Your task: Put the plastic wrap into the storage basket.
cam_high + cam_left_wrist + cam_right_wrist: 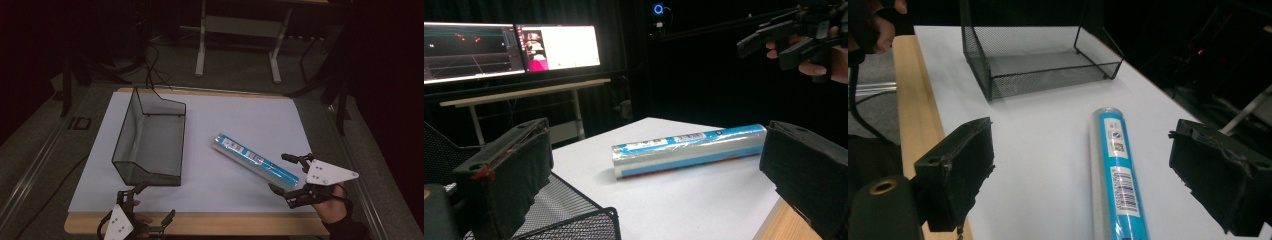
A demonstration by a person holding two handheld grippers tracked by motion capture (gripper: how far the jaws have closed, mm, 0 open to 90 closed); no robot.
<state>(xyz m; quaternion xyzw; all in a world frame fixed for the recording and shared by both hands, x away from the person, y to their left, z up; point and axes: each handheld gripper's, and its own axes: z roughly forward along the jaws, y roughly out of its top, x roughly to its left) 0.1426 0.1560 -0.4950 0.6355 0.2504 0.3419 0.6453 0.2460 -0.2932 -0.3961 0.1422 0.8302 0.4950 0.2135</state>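
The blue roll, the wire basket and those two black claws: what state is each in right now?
Blue roll: lying flat on the white sheet, wrapped, gripped by nothing.
Wire basket: upright, empty, apart from the roll.
Right gripper: jaws open wide, one on each side of the roll's near end, above it, not touching.
Left gripper: open, holding nothing, at the table's near edge.
Monitors: switched on.

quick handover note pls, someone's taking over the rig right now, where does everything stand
Right hand-held gripper: open, above the near end of the roll, not gripping it.
Left hand-held gripper: open, empty, at the table's near edge by the basket.
Roll: lies flat on the white sheet, right of the basket.
Basket: empty.
Done: nothing is in the basket.
Left: probably to grasp the roll and put it in the basket.
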